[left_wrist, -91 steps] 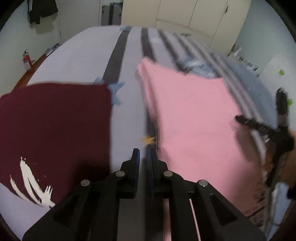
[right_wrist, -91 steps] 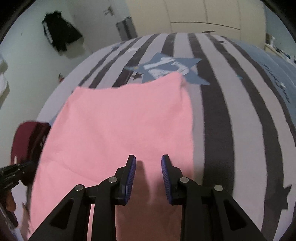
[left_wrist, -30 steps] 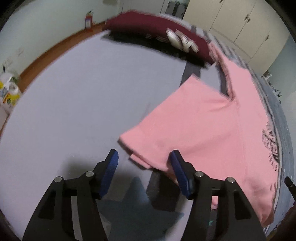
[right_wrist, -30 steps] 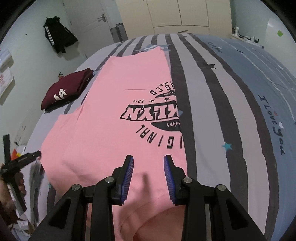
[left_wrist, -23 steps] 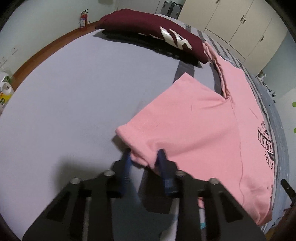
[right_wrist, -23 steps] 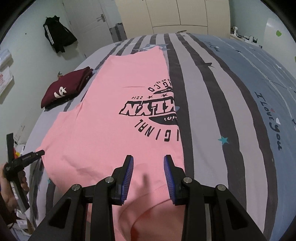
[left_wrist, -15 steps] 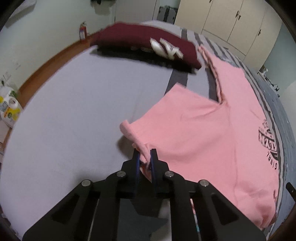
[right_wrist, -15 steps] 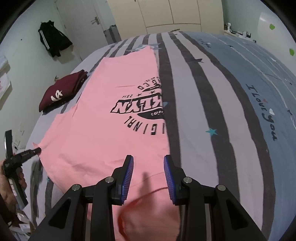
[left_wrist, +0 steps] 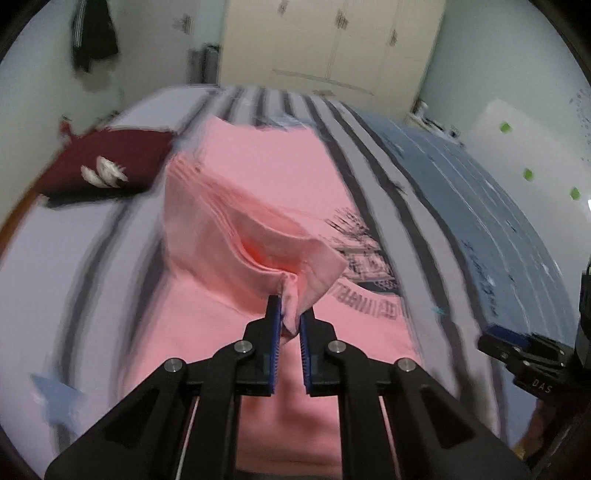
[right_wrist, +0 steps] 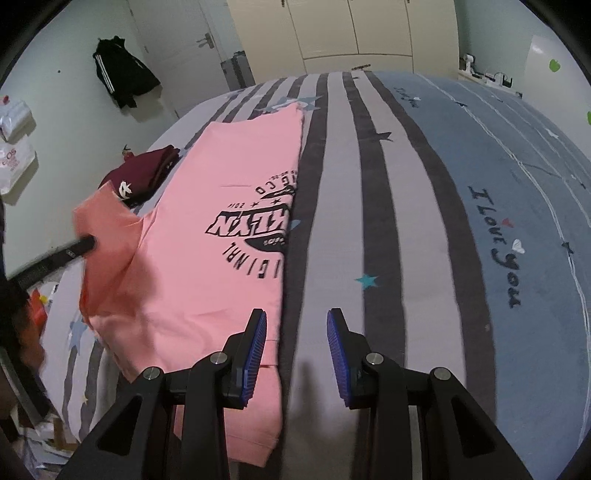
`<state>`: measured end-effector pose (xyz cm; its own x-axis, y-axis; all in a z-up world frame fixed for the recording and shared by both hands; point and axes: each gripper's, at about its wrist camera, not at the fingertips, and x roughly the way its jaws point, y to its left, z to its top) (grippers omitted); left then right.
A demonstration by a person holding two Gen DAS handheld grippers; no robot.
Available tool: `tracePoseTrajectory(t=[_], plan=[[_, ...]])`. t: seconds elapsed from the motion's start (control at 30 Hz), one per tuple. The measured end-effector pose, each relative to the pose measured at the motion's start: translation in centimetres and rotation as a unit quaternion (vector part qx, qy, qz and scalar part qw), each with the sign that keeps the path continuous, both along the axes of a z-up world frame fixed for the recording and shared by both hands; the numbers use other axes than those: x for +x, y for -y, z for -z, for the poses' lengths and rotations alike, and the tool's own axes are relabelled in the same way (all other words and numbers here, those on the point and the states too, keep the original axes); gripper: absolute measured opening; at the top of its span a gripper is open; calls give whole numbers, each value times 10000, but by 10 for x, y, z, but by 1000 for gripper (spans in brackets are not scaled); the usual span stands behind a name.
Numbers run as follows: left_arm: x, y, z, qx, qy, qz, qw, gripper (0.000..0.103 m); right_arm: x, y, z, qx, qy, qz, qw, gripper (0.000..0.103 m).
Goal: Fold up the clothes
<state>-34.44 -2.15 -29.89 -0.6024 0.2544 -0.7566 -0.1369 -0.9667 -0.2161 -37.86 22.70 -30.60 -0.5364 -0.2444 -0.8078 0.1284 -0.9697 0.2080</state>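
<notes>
On striped bedspread (right_wrist: 391, 229): pink shirt (right_wrist: 221, 236); left claw (left_wrist: 290, 314) pinches its sleeve, right claw (right_wrist: 295, 332) released; wardrobe (right_wrist: 351, 29) behind.

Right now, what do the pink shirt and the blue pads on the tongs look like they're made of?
Pink shirt: soft matte knit, probably cotton jersey; its sleeve drapes and bunches limply where the left tongs pinch it, and the black print looks flat. Blue pads on the right tongs: ridged, likely rubber or soft plastic; the fine ribbing shows, the exact material doesn't.
</notes>
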Motion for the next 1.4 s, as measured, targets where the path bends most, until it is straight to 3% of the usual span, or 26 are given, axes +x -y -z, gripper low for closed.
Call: tracePoseTrajectory(t=[0.13, 0.3, 0.4, 0.6, 0.7, 0.8, 0.87, 0.97, 1.17, 1.4], plan=[[0, -39, 27, 170, 480, 47, 9987, 12, -4, -13, 1, 23, 70, -106, 9999, 31], [14, -28, 16, 576, 497, 67, 9971, 39, -8, -18, 7, 6, 109, -176, 9998, 31], [26, -10, 9, 521, 451, 73, 9976, 40, -12, -13, 12, -80, 143, -176, 9997, 31], [31, 56, 13, 103, 439, -611, 9971, 39, -19, 13, 18, -240, 161, -343, 9990, 31], [31, 74, 29, 112, 598, -762, 9952, 39, -22, 31, 21, -323, 171, -494, 9981, 31], [34, 73, 58, 109, 917, -622, 9938, 39, -25, 54, 24, -382, 146, -683, 9968, 31], [39, 71, 78, -59, 1147, -683, 9910, 32, -29, 69, 26, -460, 154, -785, 9957, 31], [46, 74, 87, -136, 1081, -671, 9918, 32, -34, 91, 31, -553, 178, -923, 9940, 31], [45, 86, 55, 77, 938, -724, 9929, 32, -47, 123, 49, -510, 256, -1149, 9917, 31], [18, 84, 25, 234, 504, -531, 9970, 32, -45, 117, 73, -343, 510, -970, 9934, 31]])
